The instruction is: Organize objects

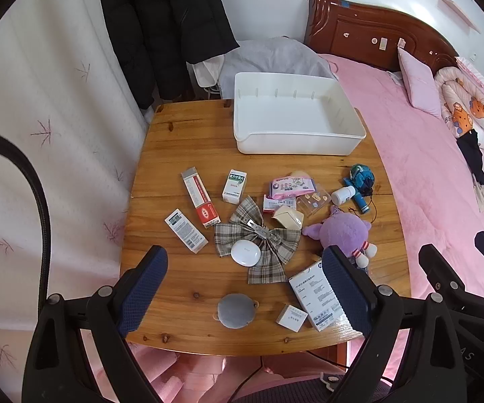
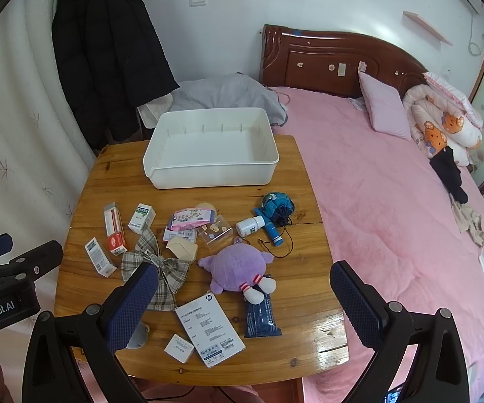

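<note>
An empty white bin [image 1: 295,114] [image 2: 211,147] stands at the far side of the wooden table [image 1: 188,278] [image 2: 84,198]. Loose items lie in front of it: a plaid bow [image 1: 269,255] [image 2: 168,265], a purple plush [image 1: 343,231] [image 2: 238,268], a white round case [image 1: 245,252], a red-white box [image 1: 200,196] [image 2: 114,228], a green-white box [image 1: 234,186] [image 2: 142,218], a pill bottle [image 1: 343,194] [image 2: 250,225], a grey pad [image 1: 235,310], a white HP packet [image 1: 319,294] [image 2: 210,329]. My left gripper [image 1: 245,268] and right gripper [image 2: 243,287] are open, empty, above the near edge.
A pink bed [image 2: 393,218] runs along the table's right side with a wooden headboard [image 2: 336,60]. A black coat [image 2: 107,50] hangs at the back left by a white curtain [image 1: 40,134]. Grey cloth [image 2: 228,95] lies behind the bin.
</note>
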